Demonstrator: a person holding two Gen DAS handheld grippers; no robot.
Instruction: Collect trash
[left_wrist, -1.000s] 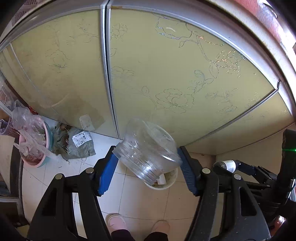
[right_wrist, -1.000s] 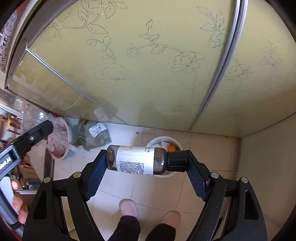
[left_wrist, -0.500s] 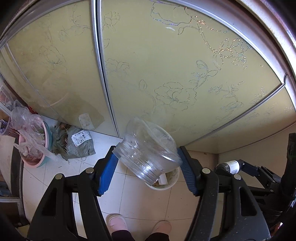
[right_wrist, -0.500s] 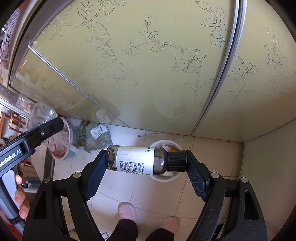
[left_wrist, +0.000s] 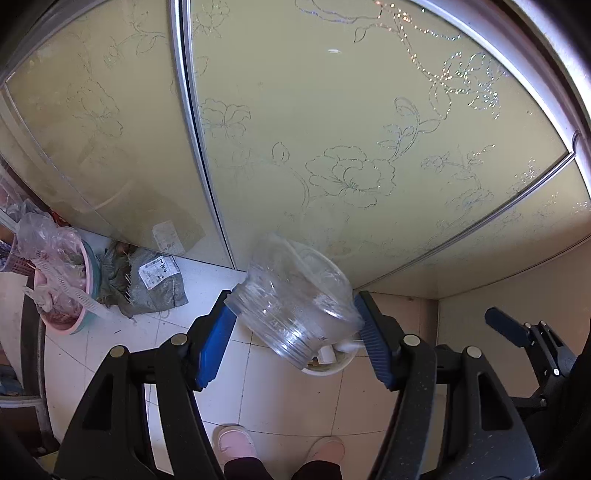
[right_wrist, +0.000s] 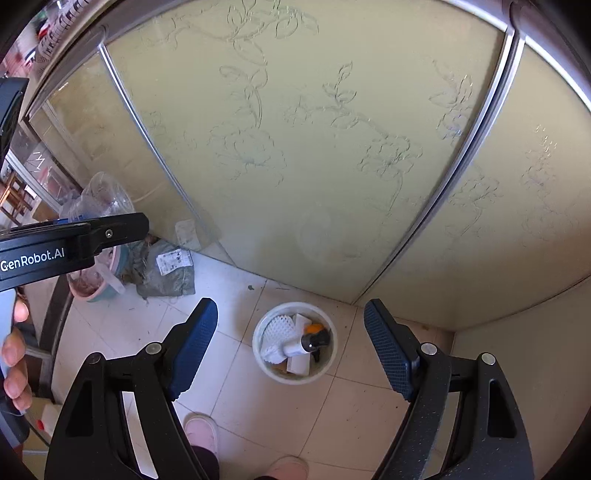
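My left gripper (left_wrist: 293, 308) is shut on a clear plastic jar (left_wrist: 295, 295), held tilted above the floor. Behind the jar, partly hidden, stands a small white bin (left_wrist: 343, 360). In the right wrist view the bin (right_wrist: 258, 350) sits on the tiles below my right gripper (right_wrist: 291, 314), which is open with nothing between its fingers. A dark bottle with a white label and black cap (right_wrist: 303, 343) lies in the bin among white scraps and an orange piece. The left gripper (right_wrist: 110, 229) with the jar (right_wrist: 99, 199) shows at that view's left edge.
Pale green sliding doors (left_wrist: 332, 147) with flower patterns stand right behind the bin. A pink basin with plastic bags (left_wrist: 62, 288) and a grey parcel bag (left_wrist: 155, 284) lie on the floor to the left. The person's slippers (left_wrist: 236, 443) are just below. A wall closes the right side.
The labelled bottle that was between the right gripper's fingers is gone from them and now lies in the white bin. The right view has rolled. The left gripper still holds the jar.
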